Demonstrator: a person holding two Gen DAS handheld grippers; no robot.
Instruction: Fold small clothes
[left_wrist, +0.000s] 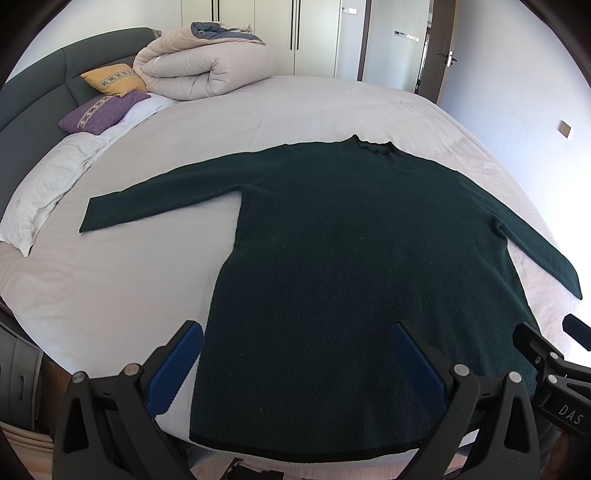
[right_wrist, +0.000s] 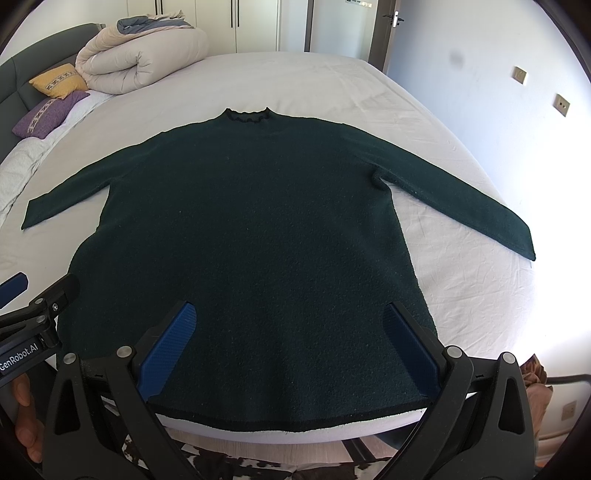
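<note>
Dark green sweater (right_wrist: 251, 236) spread flat across the centre of the frame on the white bed (right_wrist: 332, 85), both sleeves out to left and right, hem at the lower edge: no fold made, every fold left to do. Left gripper (left_wrist: 295, 365) and right gripper (right_wrist: 291, 350) low in frame above the hem, fingers (right_wrist: 168, 350) spread wide, gripping nothing. Rolled duvet (right_wrist: 144, 55) and cushions at upper left

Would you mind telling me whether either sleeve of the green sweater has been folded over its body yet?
No, in the right wrist view both sleeves of the sweater lie spread straight out to the sides on the bed sheet.
</note>
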